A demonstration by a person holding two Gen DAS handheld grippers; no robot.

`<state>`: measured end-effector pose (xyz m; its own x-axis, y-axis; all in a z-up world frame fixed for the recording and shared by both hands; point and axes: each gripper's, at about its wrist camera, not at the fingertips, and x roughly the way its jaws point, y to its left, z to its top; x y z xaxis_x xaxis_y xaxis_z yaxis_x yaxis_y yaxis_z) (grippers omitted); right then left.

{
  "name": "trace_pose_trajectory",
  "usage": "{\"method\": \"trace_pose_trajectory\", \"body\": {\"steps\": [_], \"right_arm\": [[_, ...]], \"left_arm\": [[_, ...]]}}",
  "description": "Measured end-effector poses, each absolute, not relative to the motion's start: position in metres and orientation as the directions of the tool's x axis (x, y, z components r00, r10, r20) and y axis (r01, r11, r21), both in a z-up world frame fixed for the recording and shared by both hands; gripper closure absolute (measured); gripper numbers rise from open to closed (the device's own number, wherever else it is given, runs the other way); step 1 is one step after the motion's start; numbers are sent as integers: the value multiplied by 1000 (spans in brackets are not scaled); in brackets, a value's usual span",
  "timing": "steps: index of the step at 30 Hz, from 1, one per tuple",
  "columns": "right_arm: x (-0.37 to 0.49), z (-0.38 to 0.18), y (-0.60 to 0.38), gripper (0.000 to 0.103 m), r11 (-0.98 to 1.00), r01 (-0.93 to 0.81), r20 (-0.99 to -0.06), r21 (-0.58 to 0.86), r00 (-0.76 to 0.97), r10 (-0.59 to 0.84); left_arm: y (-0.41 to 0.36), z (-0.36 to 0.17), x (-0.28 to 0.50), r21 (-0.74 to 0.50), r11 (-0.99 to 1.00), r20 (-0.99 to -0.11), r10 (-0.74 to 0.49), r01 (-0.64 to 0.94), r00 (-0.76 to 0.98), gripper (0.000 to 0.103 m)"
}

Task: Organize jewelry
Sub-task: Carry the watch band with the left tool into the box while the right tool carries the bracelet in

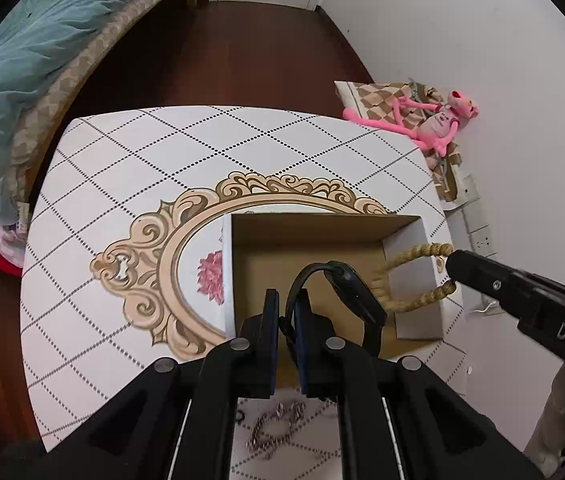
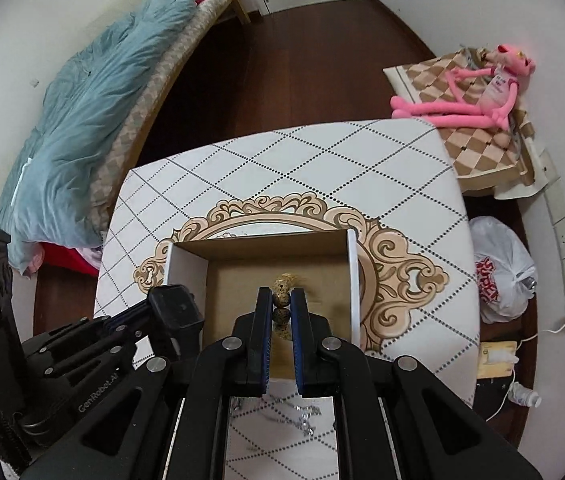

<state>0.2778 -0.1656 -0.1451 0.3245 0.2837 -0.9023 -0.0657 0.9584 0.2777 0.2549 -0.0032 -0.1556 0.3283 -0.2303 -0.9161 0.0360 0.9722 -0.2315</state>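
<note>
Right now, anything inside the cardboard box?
The box floor looks bare where visible. The black watch and beaded bracelet hang above it in the grippers, which hide the near floor.

Matt cardboard box (image 1: 314,256); glossy beaded bracelet (image 2: 282,298).

pink panther plush (image 2: 478,92) on checkered cushion (image 2: 478,144); teal duvet (image 2: 94,120) on bed; white plastic bag (image 2: 502,268) on floor beside patterned table (image 2: 322,168).

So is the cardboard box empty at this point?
Apparently empty: the cardboard box shows bare floor. The watch and bead bracelet are still held above it; nearest corners are hidden.
</note>
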Motion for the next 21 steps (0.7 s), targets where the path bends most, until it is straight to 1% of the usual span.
{"method": "trace_pose_trajectory", "body": {"steps": [3, 7, 8, 9, 10, 11, 12, 14, 15, 16, 17, 18, 21], "right_arm": [[288, -154, -162, 94, 954, -74, -906, 291, 298, 300], [299, -168, -161, 93, 944, -80, -915, 320, 234, 330], [299, -169, -161, 91, 941, -82, -914, 327, 224, 337], [300, -171, -163, 80, 943, -75, -917, 324, 219, 333], [299, -171, -165, 71, 946, -70, -920, 316, 220, 323], [299, -171, -167, 55, 946, -67, -920, 316, 222, 323], [298, -171, -170, 47, 949, -62, -922, 309, 226, 315], [294, -169, -172, 42, 963, -65, -932, 261, 243, 269], [291, -169, -172, 32, 970, -67, -937, 234, 249, 244], [289, -169, -173, 24, 977, -65, -944, 203, 251, 213], [285, -170, -173, 11, 983, -65, -950, 169, 255, 180], [282, -172, -172, 8, 988, -71, -952, 140, 265, 154], [268, -180, -167, 8, 995, -82, -958, 48, 279, 69]], "left_arm": [[-6, -162, 267, -221, 975, -931, -215, 15, 296, 90], [-6, -161, 278, -183, 983, -941, -171, -12, 290, 88], [-6, -158, 280, -154, 988, -943, -143, -16, 300, 81], [-5, -154, 281, -147, 989, -941, -136, -15, 310, 60], [-4, -152, 280, -144, 989, -938, -132, -15, 321, 47], [-2, -148, 279, -131, 991, -934, -115, -24, 337, 27], [0, -144, 277, -121, 992, -930, -102, -33, 352, 24], [4, -138, 274, -100, 994, -921, -77, -42, 382, 24], [6, -137, 272, -79, 996, -919, -54, -49, 391, 21], [8, -137, 271, -58, 997, -917, -30, -59, 399, 17], [11, -136, 267, -36, 997, -910, -3, -70, 414, 5], [12, -136, 264, -23, 997, -905, 11, -75, 425, 0], [12, -140, 254, 30, 996, -890, 65, -83, 451, 0]]}}
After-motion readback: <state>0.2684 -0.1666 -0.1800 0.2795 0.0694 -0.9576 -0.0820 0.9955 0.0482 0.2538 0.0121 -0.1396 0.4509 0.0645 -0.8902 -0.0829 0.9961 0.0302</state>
